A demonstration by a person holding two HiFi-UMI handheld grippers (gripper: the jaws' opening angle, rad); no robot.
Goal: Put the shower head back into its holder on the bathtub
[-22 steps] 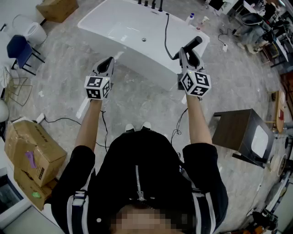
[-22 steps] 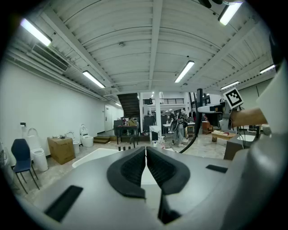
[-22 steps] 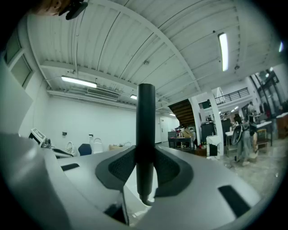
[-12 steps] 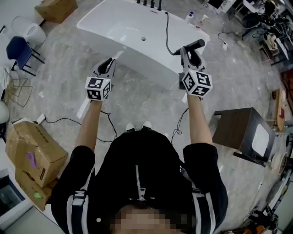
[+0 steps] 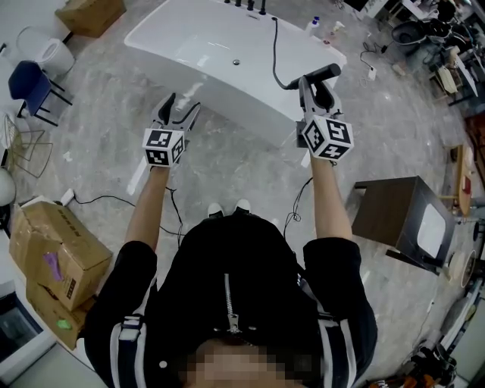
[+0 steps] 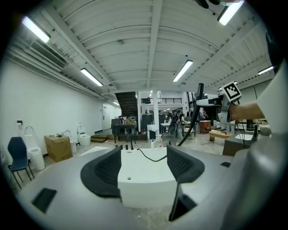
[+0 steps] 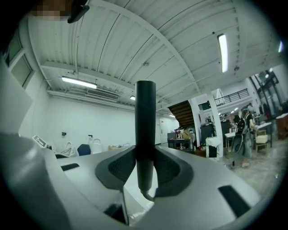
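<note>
Head view. Both forearms reach forward, roughly parallel, toward the white bathtub (image 5: pixel 204 53), which fills the upper middle of the frame. The left gripper (image 5: pixel 182 112) sits centre-left, just short of the tub's near wall, with its jaws spread and nothing between them. The right gripper (image 5: pixel 315 89) is right of centre, at the tub's near right end. It pinches the black shower head (image 5: pixel 324 73), which pokes out to the upper right past the jaws. The black hose (image 5: pixel 275 53) runs from the shower head across the tub to the taps (image 5: pixel 250 6) at the top edge.

Left gripper view. Held near level. The pads (image 6: pixel 104 173) stand wide apart, and the tub shows in the gap beyond them, not touched. The right gripper is at upper right with the shower head in it, the hose hanging down from there.

Right gripper view. Held level. The pads press on the shower head's dark handle from both sides. The handle stands upright at frame centre and rises well above the jaws, with the hose leaving its lower end.
</note>
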